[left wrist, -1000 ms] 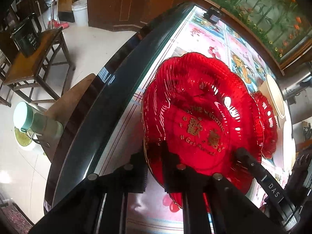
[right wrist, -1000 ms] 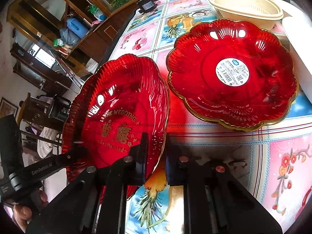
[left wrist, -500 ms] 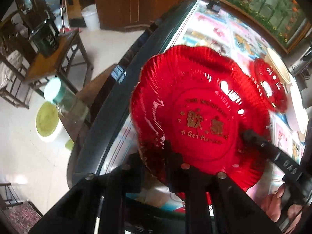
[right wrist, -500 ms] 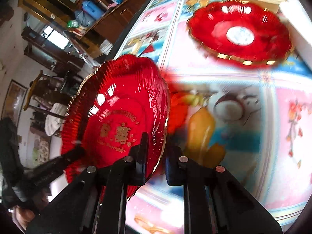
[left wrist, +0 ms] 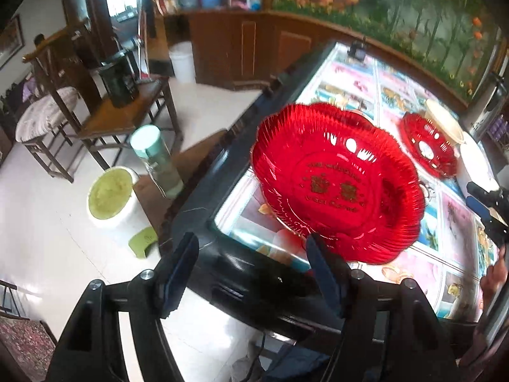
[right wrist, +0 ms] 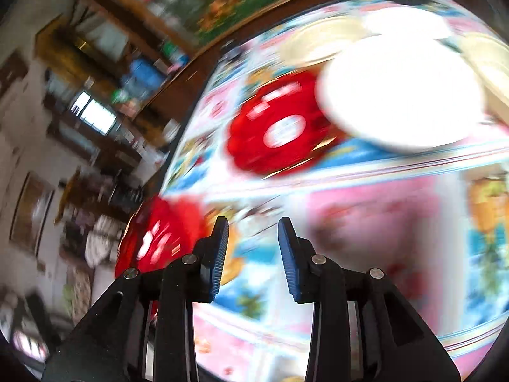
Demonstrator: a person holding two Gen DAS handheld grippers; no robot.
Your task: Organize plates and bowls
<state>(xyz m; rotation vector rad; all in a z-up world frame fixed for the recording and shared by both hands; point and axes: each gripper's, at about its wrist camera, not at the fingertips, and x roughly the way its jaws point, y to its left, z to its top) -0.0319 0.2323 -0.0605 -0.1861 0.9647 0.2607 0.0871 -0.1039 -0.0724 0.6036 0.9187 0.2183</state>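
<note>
Releasing the red plate (left wrist: pixel 337 181) at the surface's (left wrist: pixel 451 222) corner; left gripper (left wrist: pixel 251 270) and right gripper (right wrist: pixel 253 254) opening, both empty; next, probably the second plate.

Open tablecloth (right wrist: pixel 366 222) lies ahead; a red plate (right wrist: pixel 273 127) and white plate (right wrist: pixel 400 95) block the far side.

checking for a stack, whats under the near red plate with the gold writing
Under the near red plate only the picture-printed tablecloth shows around its rim, near the table's dark edge. The plate covers the patch directly beneath it, so a thin item there cannot be ruled out.
</note>
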